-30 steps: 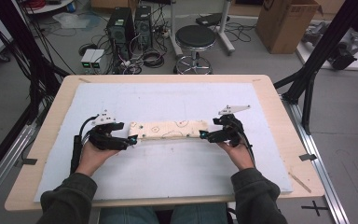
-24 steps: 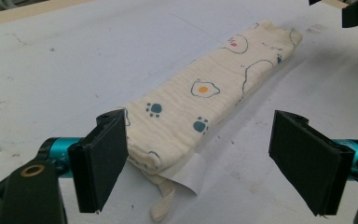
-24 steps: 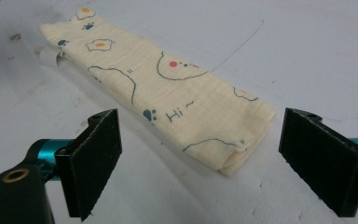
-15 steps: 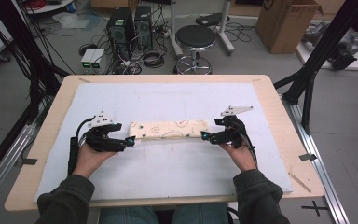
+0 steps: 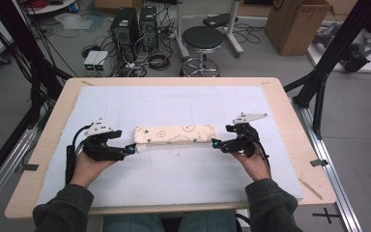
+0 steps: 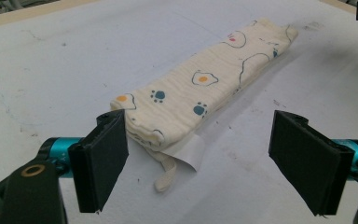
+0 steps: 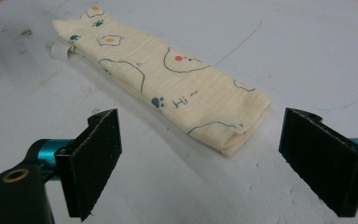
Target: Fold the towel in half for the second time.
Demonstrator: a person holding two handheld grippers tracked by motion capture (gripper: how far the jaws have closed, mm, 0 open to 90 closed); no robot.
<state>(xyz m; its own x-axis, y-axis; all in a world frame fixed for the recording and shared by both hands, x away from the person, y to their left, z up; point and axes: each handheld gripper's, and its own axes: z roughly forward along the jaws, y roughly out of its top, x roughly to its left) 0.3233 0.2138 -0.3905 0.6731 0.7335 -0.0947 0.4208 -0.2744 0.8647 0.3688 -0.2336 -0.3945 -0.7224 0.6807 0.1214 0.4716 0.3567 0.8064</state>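
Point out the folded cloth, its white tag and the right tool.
folded cloth (image 5: 174, 134), high view, middle of its top.
white tag (image 6: 189, 153), left gripper view, flat face.
right tool (image 5: 216, 144), high view, between its tips.

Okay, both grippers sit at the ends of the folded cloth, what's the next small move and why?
Probably ease the right gripper forward and shut it on the near end of the folded cloth. Its jaws stand open short of that end, and the left gripper, also open, already flanks the other end.

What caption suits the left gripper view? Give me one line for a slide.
Open left gripper faces the near end of a folded cream cloth on the white mat.
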